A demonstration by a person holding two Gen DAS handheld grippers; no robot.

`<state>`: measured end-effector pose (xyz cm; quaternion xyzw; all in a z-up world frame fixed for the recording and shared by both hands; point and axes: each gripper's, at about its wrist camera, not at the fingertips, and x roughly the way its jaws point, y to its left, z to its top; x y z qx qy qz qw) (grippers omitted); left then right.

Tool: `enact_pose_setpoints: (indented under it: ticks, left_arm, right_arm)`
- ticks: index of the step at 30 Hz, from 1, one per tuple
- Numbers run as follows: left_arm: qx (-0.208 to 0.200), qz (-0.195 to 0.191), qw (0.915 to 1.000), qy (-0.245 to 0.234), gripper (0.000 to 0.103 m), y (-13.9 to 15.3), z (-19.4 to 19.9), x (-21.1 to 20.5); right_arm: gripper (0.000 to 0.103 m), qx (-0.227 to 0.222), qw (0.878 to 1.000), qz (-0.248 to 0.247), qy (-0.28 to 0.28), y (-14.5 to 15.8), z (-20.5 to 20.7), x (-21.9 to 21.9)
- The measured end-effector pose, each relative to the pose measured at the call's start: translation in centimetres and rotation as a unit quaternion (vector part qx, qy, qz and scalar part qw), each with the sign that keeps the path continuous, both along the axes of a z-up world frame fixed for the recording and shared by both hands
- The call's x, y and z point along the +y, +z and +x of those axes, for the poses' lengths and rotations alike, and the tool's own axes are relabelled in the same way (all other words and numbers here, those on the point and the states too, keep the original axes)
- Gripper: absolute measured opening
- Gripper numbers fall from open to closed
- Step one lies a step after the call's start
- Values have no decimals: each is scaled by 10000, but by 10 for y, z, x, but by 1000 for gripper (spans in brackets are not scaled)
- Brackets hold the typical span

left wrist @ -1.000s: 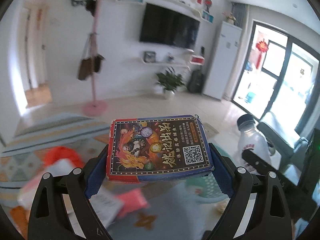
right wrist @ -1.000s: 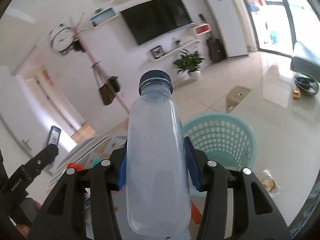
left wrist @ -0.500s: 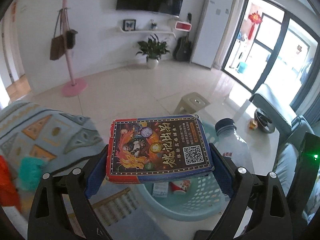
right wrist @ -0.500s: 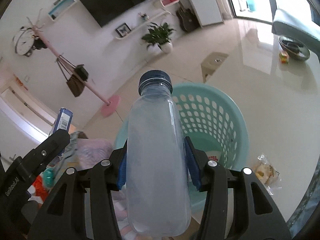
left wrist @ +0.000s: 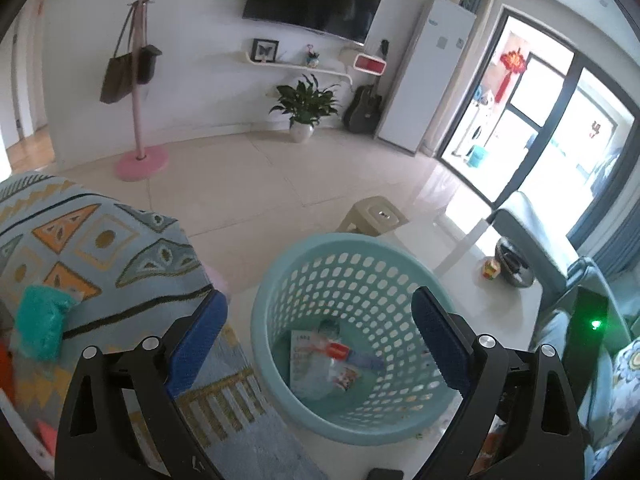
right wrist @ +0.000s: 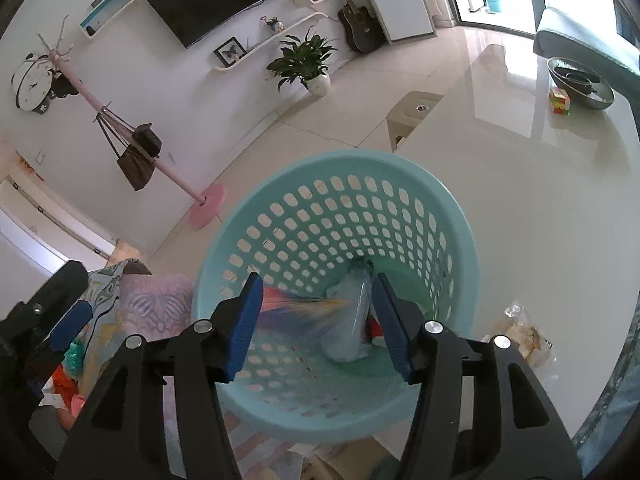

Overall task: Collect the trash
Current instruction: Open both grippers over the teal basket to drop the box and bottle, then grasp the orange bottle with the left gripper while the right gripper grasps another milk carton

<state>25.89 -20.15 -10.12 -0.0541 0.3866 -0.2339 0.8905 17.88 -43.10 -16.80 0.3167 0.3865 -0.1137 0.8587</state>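
Observation:
A teal perforated basket [left wrist: 280, 288] stands on the floor; it also shows in the right wrist view [right wrist: 440, 208]. My left gripper [left wrist: 320, 336] is open and empty above the basket's rim. Paper and wrapper trash [left wrist: 320, 360] lies on the basket's bottom. My right gripper [right wrist: 318, 324] is open above the basket. Below it the clear bottle [right wrist: 352, 320] and the colourful card box [right wrist: 296, 308], blurred in motion, are inside the basket.
A patterned blanket [left wrist: 92, 248] with a teal item [left wrist: 40, 328] lies at the left. A glossy white table [right wrist: 540, 200] holds a dark bowl [right wrist: 580, 82], a cube [right wrist: 559, 101] and a snack bag [right wrist: 528, 336]. A beige stool [left wrist: 376, 216] stands behind the basket.
Both grippers moved over the basket and opened. The card box left my left gripper and the bottle left my right gripper; both are dropping into the basket.

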Motion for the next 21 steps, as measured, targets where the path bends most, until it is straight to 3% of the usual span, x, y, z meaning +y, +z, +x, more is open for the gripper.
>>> enact_pose_setpoints:
  ticks: [12,21]
  left_arm:
    - [-916,-345,9951,105,91,62,-77,48]
    - [-1604,-486,9852,369,91,101,-135,120]
  right_arm:
    - [53,-790,9929,-762,462,78,-41,61]
    - [53,-1446,9702,-1493,1245,133,-70,152]
